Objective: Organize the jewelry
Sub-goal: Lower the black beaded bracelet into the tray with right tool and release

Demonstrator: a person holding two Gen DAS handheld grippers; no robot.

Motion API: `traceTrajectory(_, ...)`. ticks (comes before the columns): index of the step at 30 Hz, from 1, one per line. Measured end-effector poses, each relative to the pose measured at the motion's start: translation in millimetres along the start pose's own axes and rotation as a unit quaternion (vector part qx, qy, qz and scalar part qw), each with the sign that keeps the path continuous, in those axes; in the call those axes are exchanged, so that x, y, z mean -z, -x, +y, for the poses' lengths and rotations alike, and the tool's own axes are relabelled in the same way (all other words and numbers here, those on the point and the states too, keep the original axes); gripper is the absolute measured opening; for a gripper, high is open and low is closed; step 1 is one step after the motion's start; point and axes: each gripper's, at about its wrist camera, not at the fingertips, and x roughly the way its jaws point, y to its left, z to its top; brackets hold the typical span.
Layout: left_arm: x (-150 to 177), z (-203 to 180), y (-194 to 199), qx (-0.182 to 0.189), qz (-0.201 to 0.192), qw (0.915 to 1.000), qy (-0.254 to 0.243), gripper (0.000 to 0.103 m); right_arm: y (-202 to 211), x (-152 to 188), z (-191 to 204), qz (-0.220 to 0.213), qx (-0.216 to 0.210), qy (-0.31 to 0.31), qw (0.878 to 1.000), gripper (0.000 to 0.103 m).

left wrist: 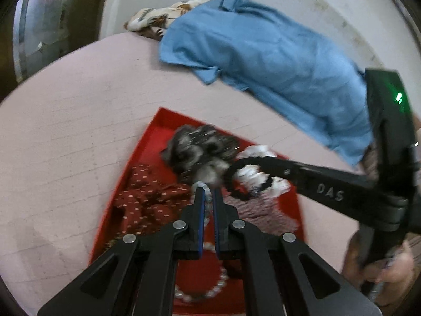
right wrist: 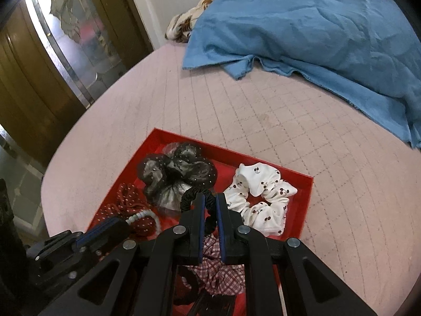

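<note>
A red tray (left wrist: 147, 142) (right wrist: 306, 205) lies on the pink bed cover. It holds a grey-black scrunchie (left wrist: 200, 150) (right wrist: 173, 171), a white cherry-print scrunchie (right wrist: 263, 197) (left wrist: 265, 179), a dark red dotted scrunchie (left wrist: 147, 200) (right wrist: 118, 205) and a checked scrunchie (right wrist: 221, 273) (left wrist: 260, 213). My left gripper (left wrist: 207, 193) is shut on a pearl bead bracelet (left wrist: 208, 289) (right wrist: 142, 216) that hangs below it. My right gripper (right wrist: 210, 202) is shut on a black hair tie (right wrist: 194, 194) (left wrist: 234, 181) and holds it over the tray.
A blue cloth (left wrist: 276, 60) (right wrist: 315, 34) lies crumpled at the far side of the bed, with a floral cloth (left wrist: 158, 18) behind it. A wooden door and glass panel (right wrist: 52, 60) stand to the left. The pink cover (right wrist: 263, 110) stretches beyond the tray.
</note>
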Motion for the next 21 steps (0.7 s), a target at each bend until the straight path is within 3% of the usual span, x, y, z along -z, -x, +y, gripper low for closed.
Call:
traceTrajectory(6, 4, 1, -9, -0.045, 0.015, 0.9988, -0.014, 0.005, -22, 4, -11, 0.027, 0.013, -0.011, 0.999, 0.01)
traceTrajectory(16, 2, 2, -12, -0.052, 0.021, 0.9984, -0.012, 0.005, -38, 9, -22, 0.05, 0.017, -0.028, 0.998, 0.01)
traceTrajectory(18, 2, 2, -12, -0.054, 0.022, 0.9983, -0.012, 0.008, -37, 9, -22, 0.049, 0.018, -0.025, 0.998, 0.01)
traceTrajectory(21, 3, 2, -14, -0.057, 0.023, 0.998, -0.012, 0.026, -36, 9, -23, 0.048, 0.015, -0.028, 0.998, 0.014)
